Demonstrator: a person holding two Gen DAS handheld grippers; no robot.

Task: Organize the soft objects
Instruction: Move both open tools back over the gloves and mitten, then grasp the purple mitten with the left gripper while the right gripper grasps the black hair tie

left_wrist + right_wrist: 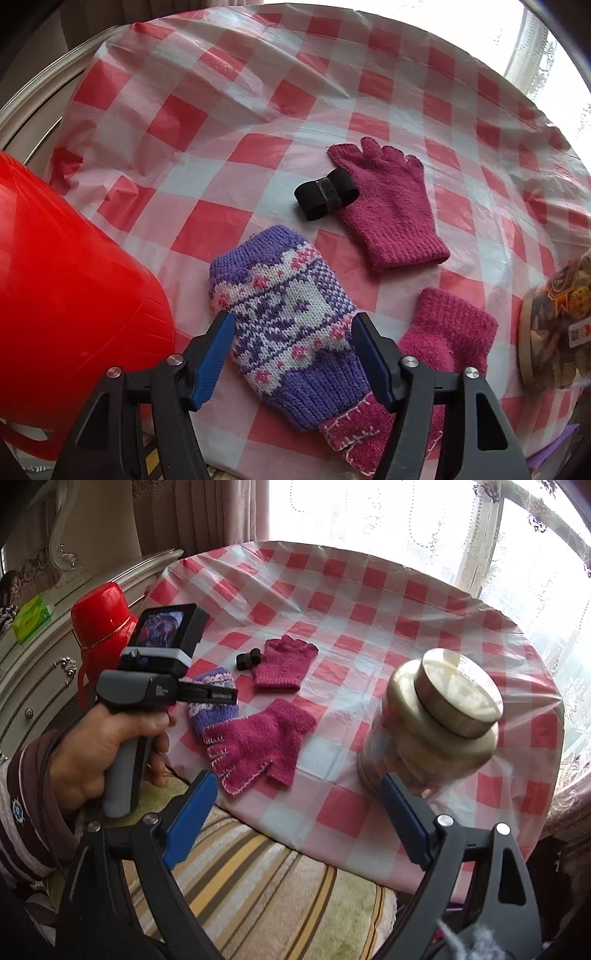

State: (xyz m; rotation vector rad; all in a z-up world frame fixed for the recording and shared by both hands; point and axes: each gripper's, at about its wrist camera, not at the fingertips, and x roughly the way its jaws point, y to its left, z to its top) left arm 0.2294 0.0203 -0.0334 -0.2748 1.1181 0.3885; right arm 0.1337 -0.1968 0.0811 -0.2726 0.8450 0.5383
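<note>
The jar (432,723) is smeared with blur, so its label's unreadable; the left wrist view crops the red flask (70,266) at the edge.

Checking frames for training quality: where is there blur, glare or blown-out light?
Right wrist view: the window is blown out white and the jar is motion-smeared. Left wrist view: sheen on the plastic tablecloth, fisheye bending the table edge, gloves sharp.

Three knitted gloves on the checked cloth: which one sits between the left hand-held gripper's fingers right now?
The purple-and-white patterned knitted mitten, nearest the red flask. Both magenta gloves lie outside the open jaws: one beside the black strap, one partly under the mitten's cuff.
</note>
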